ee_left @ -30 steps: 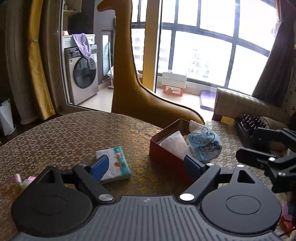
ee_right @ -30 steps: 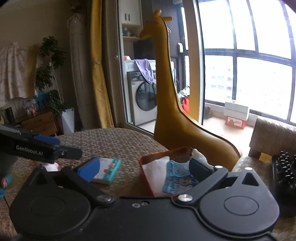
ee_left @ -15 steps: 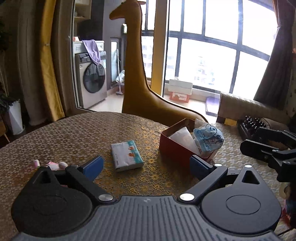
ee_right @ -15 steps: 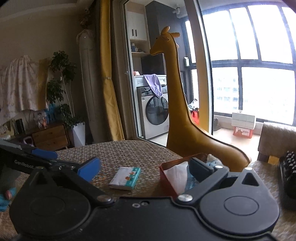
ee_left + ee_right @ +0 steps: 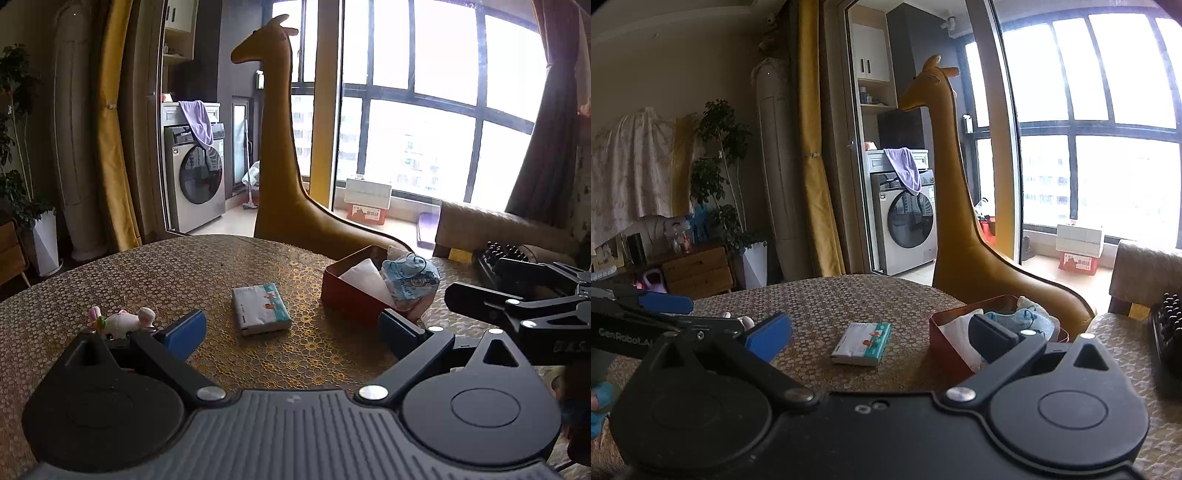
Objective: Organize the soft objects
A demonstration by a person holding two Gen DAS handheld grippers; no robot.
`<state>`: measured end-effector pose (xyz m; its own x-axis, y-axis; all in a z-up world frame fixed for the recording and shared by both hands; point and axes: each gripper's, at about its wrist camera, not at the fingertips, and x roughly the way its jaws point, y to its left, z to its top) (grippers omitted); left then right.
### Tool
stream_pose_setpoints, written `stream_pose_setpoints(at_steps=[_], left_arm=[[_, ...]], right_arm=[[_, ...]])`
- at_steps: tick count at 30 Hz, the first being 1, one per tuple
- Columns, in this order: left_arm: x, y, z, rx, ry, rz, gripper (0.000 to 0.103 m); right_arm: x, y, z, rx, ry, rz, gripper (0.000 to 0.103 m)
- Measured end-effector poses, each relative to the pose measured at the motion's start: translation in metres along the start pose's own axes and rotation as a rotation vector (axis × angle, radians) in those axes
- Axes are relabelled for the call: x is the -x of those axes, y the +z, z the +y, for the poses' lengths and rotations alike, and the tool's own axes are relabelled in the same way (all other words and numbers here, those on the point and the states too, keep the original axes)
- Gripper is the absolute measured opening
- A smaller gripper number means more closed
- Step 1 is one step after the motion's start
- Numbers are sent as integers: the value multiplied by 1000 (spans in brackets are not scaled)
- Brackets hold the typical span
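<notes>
A tissue pack (image 5: pixel 260 308) lies flat on the round patterned table (image 5: pixel 177 269); it also shows in the right wrist view (image 5: pixel 861 344). A red box (image 5: pixel 351 299) to its right holds a white cloth (image 5: pixel 364 278) and a blue-printed soft bag (image 5: pixel 410 275); the box shows in the right wrist view too (image 5: pixel 947 341). A small white plush toy (image 5: pixel 123 322) lies at the left, beside my left finger. My left gripper (image 5: pixel 291 332) is open and empty, above the table short of the pack. My right gripper (image 5: pixel 877 338) is open and empty, short of the pack and box.
A tall mustard giraffe figure (image 5: pixel 280 155) stands behind the table. A black spiked massager (image 5: pixel 502 254) sits at the far right. The right gripper's body (image 5: pixel 524 306) shows at the right of the left wrist view. The left gripper's arm (image 5: pixel 646 325) shows at the left of the right wrist view.
Both grippers have pulled back and risen from the box and pack, which now look smaller and farther. The plush toy has come into the left wrist view. Both stay open.
</notes>
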<state>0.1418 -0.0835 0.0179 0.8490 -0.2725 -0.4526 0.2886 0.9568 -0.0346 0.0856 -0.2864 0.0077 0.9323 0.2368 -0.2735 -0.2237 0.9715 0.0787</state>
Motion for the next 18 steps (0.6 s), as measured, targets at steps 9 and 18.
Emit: stream_pose_setpoints(at_steps=[9, 18], left_arm=[[5, -5, -3, 8, -9, -16, 100], [5, -5, -5, 7, -4, -23, 100]], right_arm=[[5, -2, 3, 5, -11, -8, 103], [5, -4, 4, 7, -19, -12, 103]])
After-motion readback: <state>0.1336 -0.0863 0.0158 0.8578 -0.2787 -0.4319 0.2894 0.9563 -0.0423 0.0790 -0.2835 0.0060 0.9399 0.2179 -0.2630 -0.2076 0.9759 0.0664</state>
